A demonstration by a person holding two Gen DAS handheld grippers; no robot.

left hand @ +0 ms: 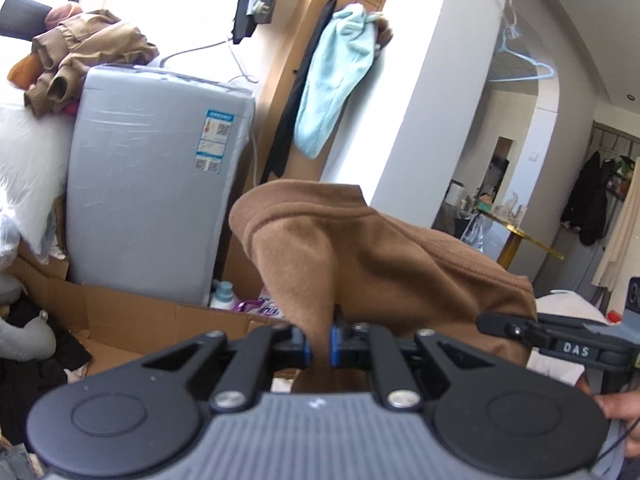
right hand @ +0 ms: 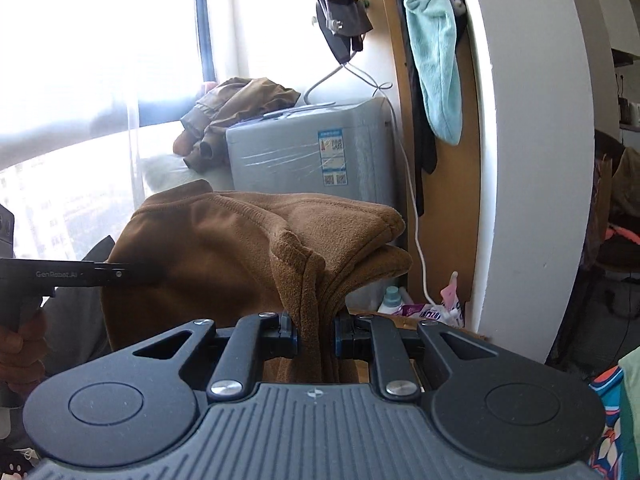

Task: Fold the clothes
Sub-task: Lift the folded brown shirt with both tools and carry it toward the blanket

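Left wrist view: the left gripper (left hand: 318, 344) is clamped on a fold of the brown garment (left hand: 384, 256), held up near the camera. Right gripper (right hand: 316, 338) pinches another bunched edge of it. Far behind stands a grey washing machine (left hand: 152, 192).

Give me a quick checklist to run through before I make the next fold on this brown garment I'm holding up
1. Left gripper shut on the brown garment: ok, cloth pinched between the blue pads.
2. Right gripper shut on the garment: ok, several layers bunched between its fingers.
3. Garment lifted between both grippers: ok, it drapes over them.
4. Cloth spread flat and unwrinkled: not ok, it is bunched and creased at both grips.
5. Surface to lay it on: cannot tell, none shows under the garment.
6. Clear of the washing machine behind: ok, it stands well back.
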